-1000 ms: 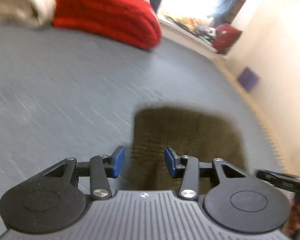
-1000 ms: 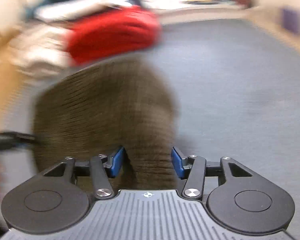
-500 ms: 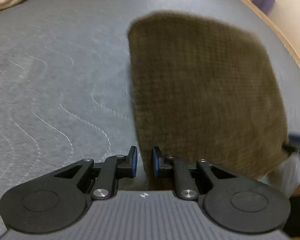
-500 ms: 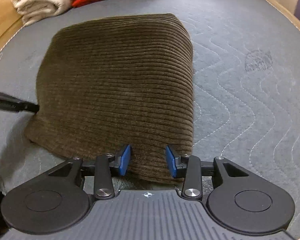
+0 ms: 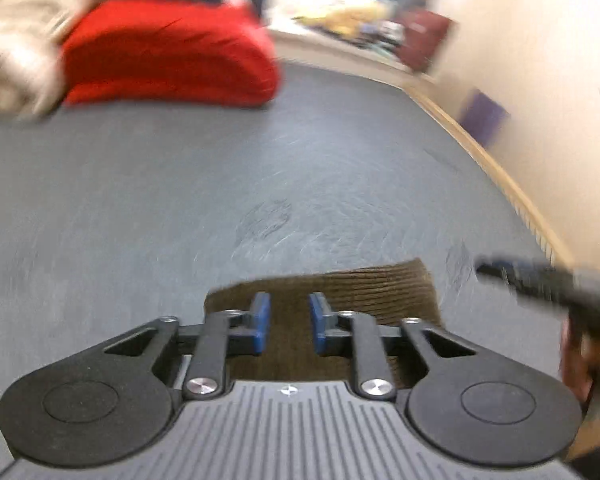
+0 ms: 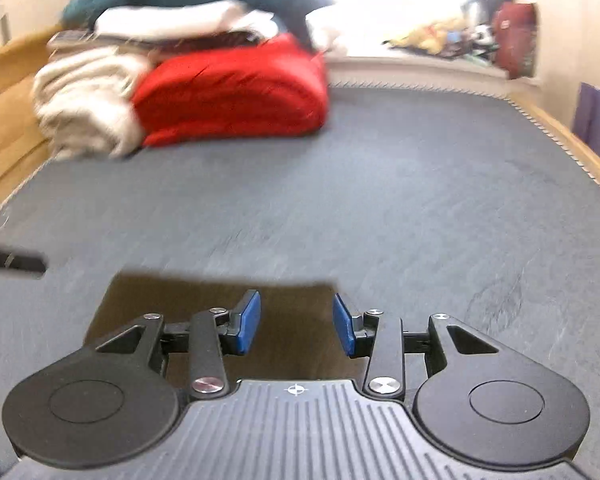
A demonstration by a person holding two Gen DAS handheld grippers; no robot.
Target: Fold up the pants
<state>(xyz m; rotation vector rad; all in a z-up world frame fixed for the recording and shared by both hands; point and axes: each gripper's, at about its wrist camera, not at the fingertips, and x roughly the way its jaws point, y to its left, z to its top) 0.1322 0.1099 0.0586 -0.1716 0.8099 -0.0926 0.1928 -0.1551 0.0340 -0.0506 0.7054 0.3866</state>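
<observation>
Now the left gripper point(image 5: 289, 324) has just been closing its jaws, and its blue pads pinch a fold of the brown corduroy pants point(image 5: 364, 292). Likewise the right gripper point(image 6: 296, 328), jaws just narrowed but wider set, clamps a thicker edge of the fabric. Beyond lies the grey mattress point(image 5: 260, 168), with a folded red blanket point(image 5: 168, 52) and cream bedding point(image 6: 84, 100) far off

grey mattress point(image 6: 380, 200) | red folded blanket point(image 6: 232, 96) – beside cream blanket point(image 6: 84, 112) | purple block point(image 5: 482, 118) by wall
</observation>
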